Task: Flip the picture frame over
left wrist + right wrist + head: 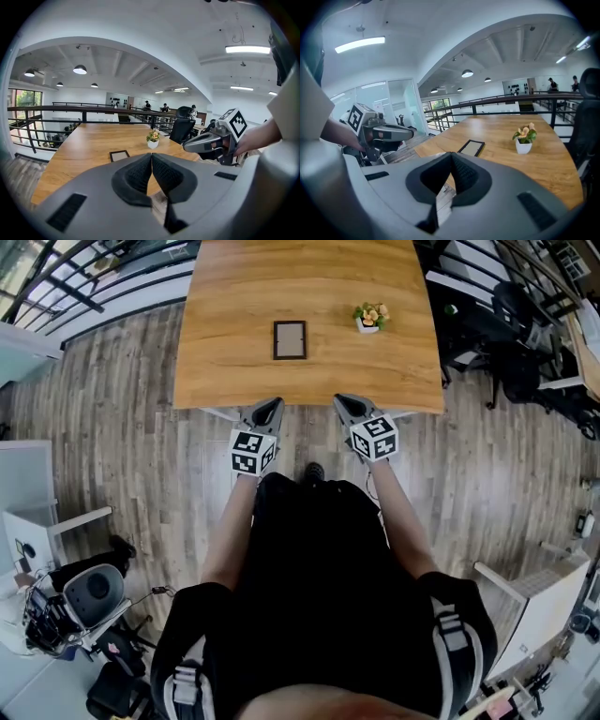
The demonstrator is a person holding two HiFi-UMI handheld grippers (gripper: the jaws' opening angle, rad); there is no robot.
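Though its upward face is unclear, the rectangular picture frame [290,339] lies flat on the grained wooden table [234,296]; left gripper [275,403] and right gripper [340,400] hover nearby, pressed together, empty.

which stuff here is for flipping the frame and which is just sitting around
For the job: picture frame; left gripper and right gripper, both shut and empty; wooden table under the frame.
Lying about: potted flowers; office chair.
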